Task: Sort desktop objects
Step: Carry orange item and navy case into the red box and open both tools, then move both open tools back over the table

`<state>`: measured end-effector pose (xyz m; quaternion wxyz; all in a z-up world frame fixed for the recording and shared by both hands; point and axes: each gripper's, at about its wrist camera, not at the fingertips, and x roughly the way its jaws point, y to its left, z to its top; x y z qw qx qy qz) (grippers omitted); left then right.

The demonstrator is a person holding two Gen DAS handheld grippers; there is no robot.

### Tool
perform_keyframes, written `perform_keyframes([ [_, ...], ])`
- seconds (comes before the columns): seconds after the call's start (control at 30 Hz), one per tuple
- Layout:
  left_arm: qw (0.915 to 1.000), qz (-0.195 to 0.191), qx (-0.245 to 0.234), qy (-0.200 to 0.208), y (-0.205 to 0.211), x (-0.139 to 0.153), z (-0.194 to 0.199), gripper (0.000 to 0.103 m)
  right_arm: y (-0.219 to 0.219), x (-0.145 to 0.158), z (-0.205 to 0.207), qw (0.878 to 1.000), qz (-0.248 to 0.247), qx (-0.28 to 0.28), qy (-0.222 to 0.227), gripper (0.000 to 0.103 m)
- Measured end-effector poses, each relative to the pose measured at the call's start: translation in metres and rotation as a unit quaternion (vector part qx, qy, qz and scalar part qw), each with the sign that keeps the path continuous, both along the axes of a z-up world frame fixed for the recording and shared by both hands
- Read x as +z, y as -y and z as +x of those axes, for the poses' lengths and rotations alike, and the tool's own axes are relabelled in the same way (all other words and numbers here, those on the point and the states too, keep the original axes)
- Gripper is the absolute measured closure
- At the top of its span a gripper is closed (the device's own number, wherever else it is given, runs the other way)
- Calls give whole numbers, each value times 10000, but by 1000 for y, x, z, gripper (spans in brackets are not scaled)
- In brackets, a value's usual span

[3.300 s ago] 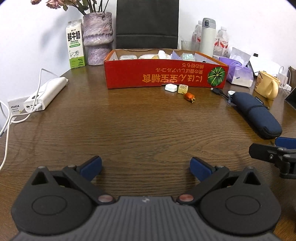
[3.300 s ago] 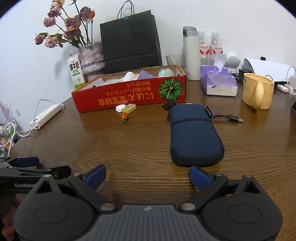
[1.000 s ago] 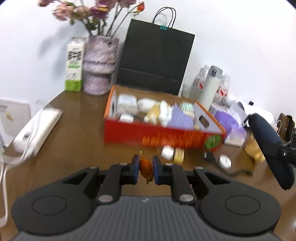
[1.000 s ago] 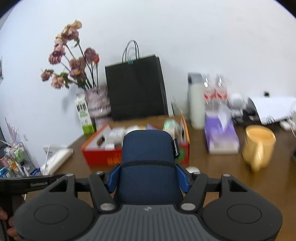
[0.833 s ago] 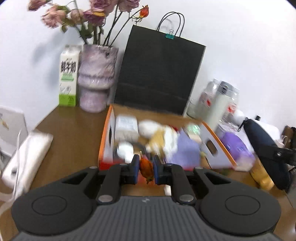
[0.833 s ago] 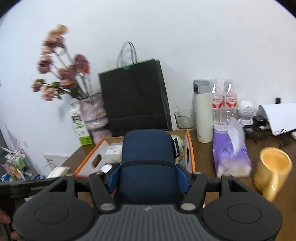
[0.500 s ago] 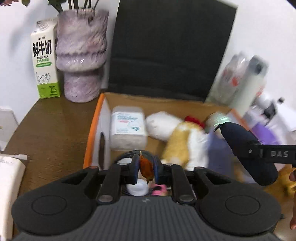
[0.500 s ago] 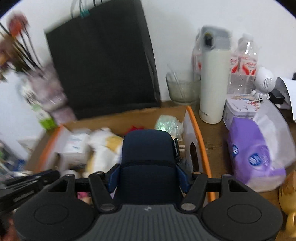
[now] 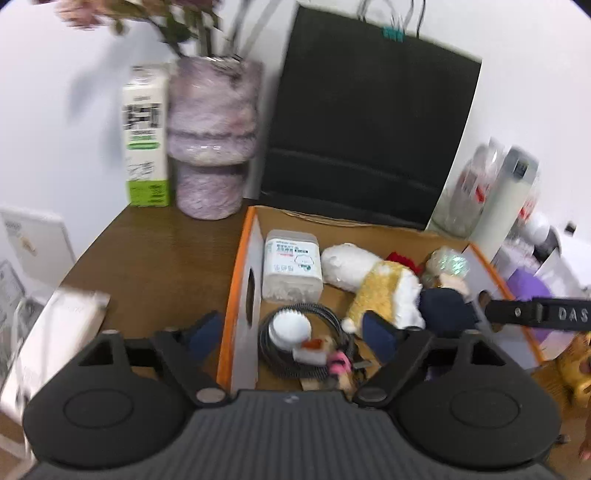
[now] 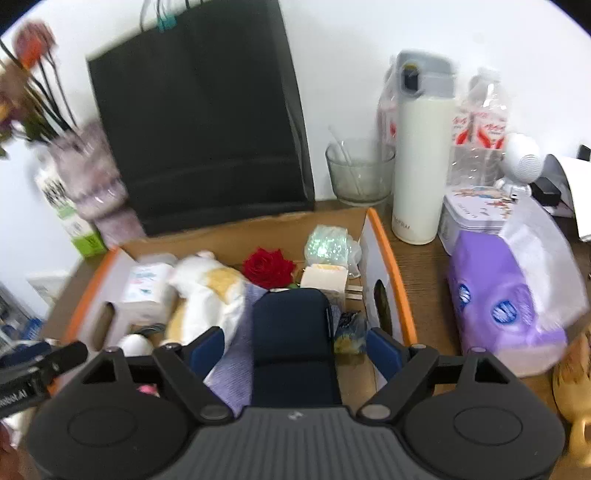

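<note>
Tongs on both sides now stand spread over the orange cardboard box (image 9: 240, 266): left tongs (image 9: 291, 334) have dropped the small orange trinket, right tongs (image 10: 295, 343) have freed the navy zip pouch (image 10: 293, 332), which lies inside.

The flowers (image 9: 147, 18) at 11 o'clock are blurred and cut by the top edge. The pouch (image 10: 293, 347) loses its near end under the right gripper (image 10: 295, 350) body. The mug (image 10: 574, 391) at 4 o'clock is cut by the edge.
</note>
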<state>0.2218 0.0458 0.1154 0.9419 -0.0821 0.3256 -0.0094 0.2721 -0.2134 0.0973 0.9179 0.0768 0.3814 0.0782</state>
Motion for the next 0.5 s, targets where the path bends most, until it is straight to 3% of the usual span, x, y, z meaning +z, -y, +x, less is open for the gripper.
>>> perform_keyframes([
  [0.03,9999,-126,-10,64,2,-1,-17,4,1,1,-15,9999,50,73,103,19],
  [0.13,9995,-245,-170,52,9,-11,-57,3,0,-1,-63,9990,56,250,372,16],
  [0.37,9992,62,-393,81,22,-45,-149,0,2,-40,-169,9977,-140,403,524,16],
  [0.5,9967,599,-545,-38,30,-68,-189,0,2,-66,-214,9982,-238,464,302,16],
])
